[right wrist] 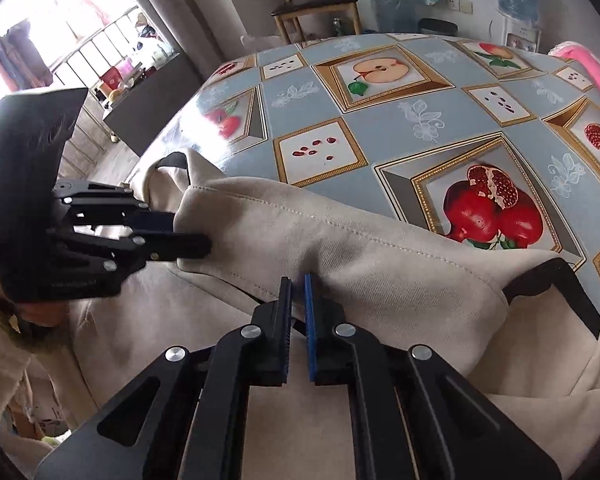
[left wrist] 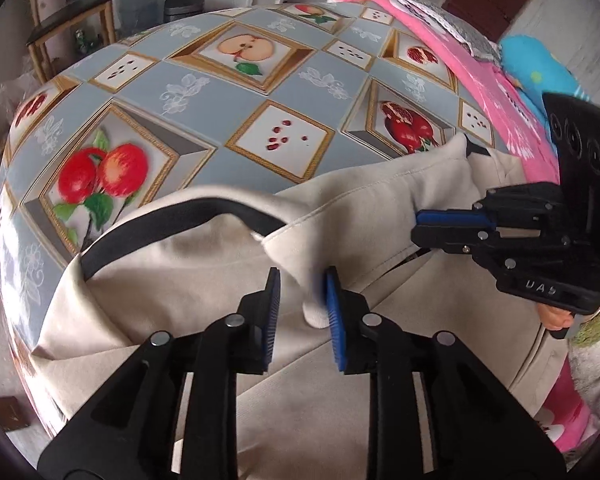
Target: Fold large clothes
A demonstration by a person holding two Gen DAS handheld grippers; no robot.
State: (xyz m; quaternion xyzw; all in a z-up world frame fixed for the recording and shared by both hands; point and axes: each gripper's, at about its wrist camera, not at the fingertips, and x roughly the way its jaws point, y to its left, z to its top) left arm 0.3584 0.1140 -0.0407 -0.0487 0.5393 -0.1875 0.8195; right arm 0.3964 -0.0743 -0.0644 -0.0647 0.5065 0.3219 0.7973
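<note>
Your table point(left wrist: 204, 92), under its fruit-print oilcloth, fills a cluttered room with a wooden chair point(right wrist: 316, 0) behind. Across its near edge lies the beige garment point(right wrist: 380, 256) with black trim point(left wrist: 172, 216), a folded ridge raised between your tools, likely so you can carry that edge over together. Your right gripper point(right wrist: 298, 308) is clenched on the ridge's stitched hem. Your left gripper point(left wrist: 302, 296) stands parted, a fabric corner between its pads point(left wrist: 334, 304) but not pinched.
</note>
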